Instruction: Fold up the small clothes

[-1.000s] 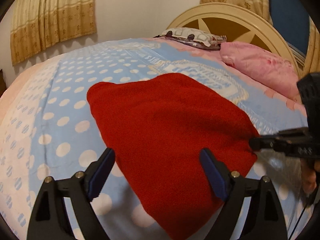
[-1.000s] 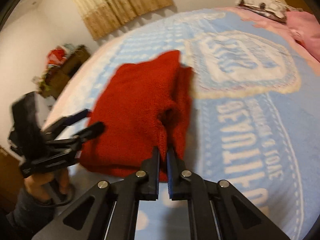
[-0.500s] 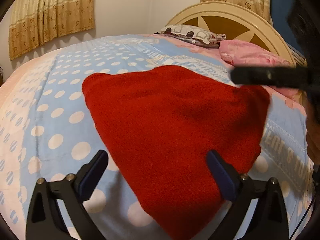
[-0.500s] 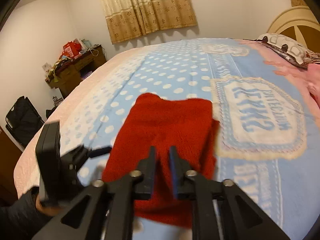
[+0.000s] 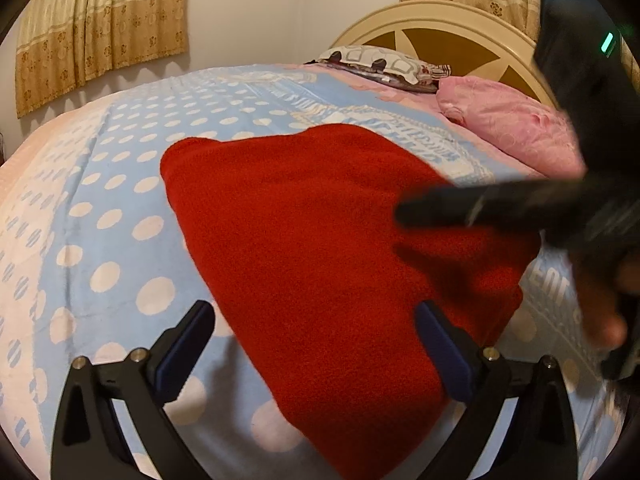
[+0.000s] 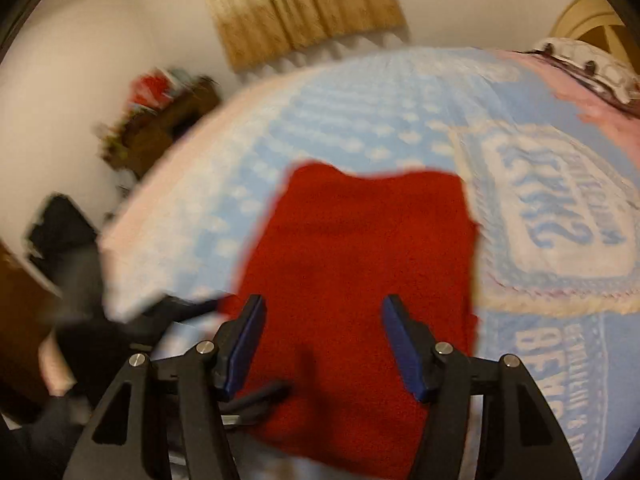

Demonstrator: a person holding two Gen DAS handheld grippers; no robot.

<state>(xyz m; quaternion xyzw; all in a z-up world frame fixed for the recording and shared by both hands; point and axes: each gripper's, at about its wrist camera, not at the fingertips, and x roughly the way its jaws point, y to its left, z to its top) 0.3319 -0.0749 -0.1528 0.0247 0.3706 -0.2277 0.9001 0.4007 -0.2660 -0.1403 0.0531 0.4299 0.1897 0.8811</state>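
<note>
Fingers of our left gripper (image 5: 314,344) and right gripper (image 6: 322,346) gape, just-parted, empty, above the soft, limp red cloth (image 5: 320,240); we'd pinch its corners.

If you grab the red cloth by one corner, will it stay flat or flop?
Probably flop: the red cloth looks like soft, fuzzy knit, and it follows the blanket beneath it. The fold would likely fall open. It seems light, and its fuzzy surface should not slip easily.
</note>
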